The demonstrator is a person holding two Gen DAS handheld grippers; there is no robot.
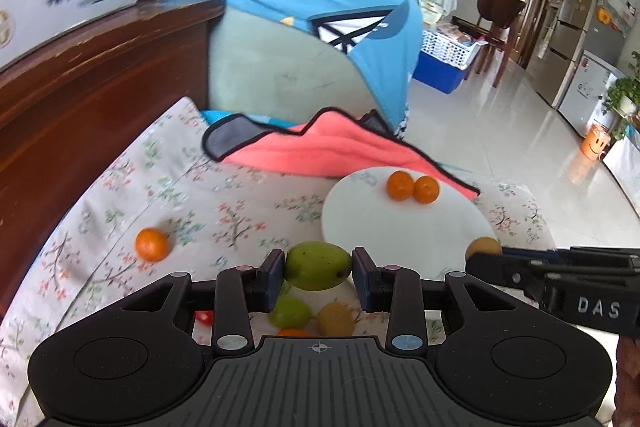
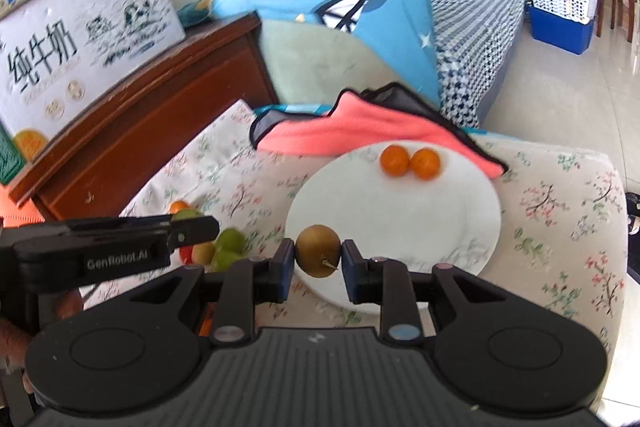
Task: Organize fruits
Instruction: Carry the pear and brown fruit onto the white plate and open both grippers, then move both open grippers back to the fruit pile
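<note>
Altogether I count two oranges [image 2: 410, 161] side by side on the far part of the white plate [image 2: 440, 219], and one lone orange [image 1: 151, 245] on the floral cloth [image 1: 120, 195] to the left. Below my left gripper [image 1: 319, 273] lie one smaller green fruit [image 1: 290, 311], one brown fruit [image 1: 337, 317] and a partly hidden red piece [image 1: 205, 316]. My left jaws, moderately parted, clamp a green pear [image 1: 318, 265] on both sides above the cloth. My right gripper [image 2: 318, 259] has its jaws closed narrowly on a brown pear [image 2: 318, 255], held over the plate's near rim.
</note>
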